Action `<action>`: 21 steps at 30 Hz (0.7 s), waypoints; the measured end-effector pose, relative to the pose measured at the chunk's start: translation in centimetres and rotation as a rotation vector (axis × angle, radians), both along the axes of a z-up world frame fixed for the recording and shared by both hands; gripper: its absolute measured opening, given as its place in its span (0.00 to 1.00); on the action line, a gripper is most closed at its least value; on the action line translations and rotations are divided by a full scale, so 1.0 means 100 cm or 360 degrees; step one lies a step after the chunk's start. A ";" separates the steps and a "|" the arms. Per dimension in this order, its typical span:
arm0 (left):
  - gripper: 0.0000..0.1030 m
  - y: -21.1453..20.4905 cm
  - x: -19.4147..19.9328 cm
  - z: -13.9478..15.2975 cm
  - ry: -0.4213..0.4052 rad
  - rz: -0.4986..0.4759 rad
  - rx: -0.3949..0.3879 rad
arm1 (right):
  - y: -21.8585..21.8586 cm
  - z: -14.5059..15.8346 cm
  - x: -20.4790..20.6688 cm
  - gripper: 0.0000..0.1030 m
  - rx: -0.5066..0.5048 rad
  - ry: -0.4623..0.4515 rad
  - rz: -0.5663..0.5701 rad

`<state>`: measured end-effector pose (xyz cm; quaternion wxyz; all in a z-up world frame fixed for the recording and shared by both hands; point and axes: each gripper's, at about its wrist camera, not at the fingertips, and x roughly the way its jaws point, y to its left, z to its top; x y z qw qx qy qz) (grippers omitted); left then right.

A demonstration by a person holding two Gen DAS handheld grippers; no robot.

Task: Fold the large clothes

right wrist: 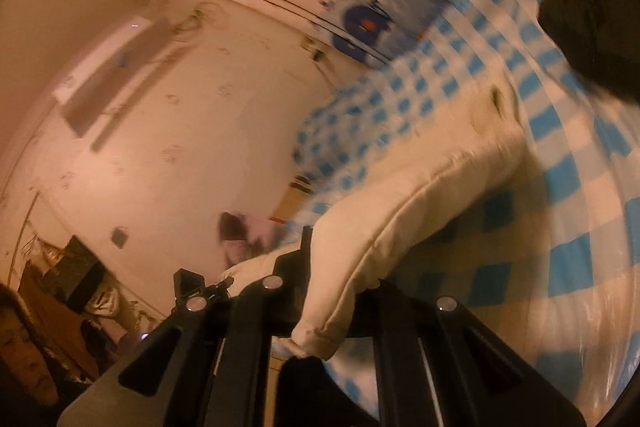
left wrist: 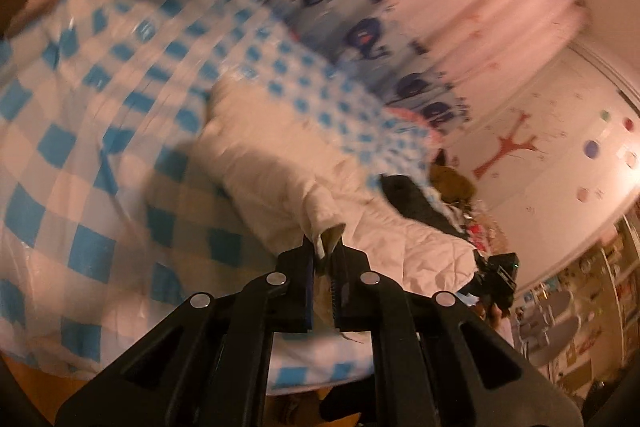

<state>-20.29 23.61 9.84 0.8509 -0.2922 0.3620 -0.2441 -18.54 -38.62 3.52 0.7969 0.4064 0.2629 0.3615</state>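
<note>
A cream quilted garment [left wrist: 280, 163] lies stretched over a bed with a blue-and-white checked cover [left wrist: 80, 131]. My left gripper [left wrist: 325, 247] is shut on a cuff-like end of the garment, lifted off the bed. In the right wrist view the same cream garment [right wrist: 408, 203] runs from the bed down between the fingers. My right gripper [right wrist: 344, 267] is shut on its hem end, and the cloth drapes over the right finger and hides its tip. Both views are motion-blurred.
A dark garment [right wrist: 592, 11] lies on the checked cover [right wrist: 580, 187]. A whale-print curtain [left wrist: 360, 27] hangs behind the bed. Dark clothes [left wrist: 416, 203] are piled at the bed's end. Shelves [left wrist: 600, 287] stand at right. A person's face [right wrist: 24, 351] shows at lower left.
</note>
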 end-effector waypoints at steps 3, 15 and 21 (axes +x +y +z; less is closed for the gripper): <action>0.05 0.007 -0.041 0.019 -0.0063 -0.0027 -0.0020 | -0.013 0.016 -0.038 0.09 0.0012 -0.0044 -0.0007; 0.09 0.038 -0.131 -0.123 0.0433 -0.0176 -0.0021 | -0.010 -0.096 -0.144 0.14 -0.0157 0.0471 0.0140; 0.38 0.042 -0.137 -0.144 0.0494 -0.0184 0.0050 | 0.001 -0.111 -0.147 0.59 -0.0276 0.0633 0.0239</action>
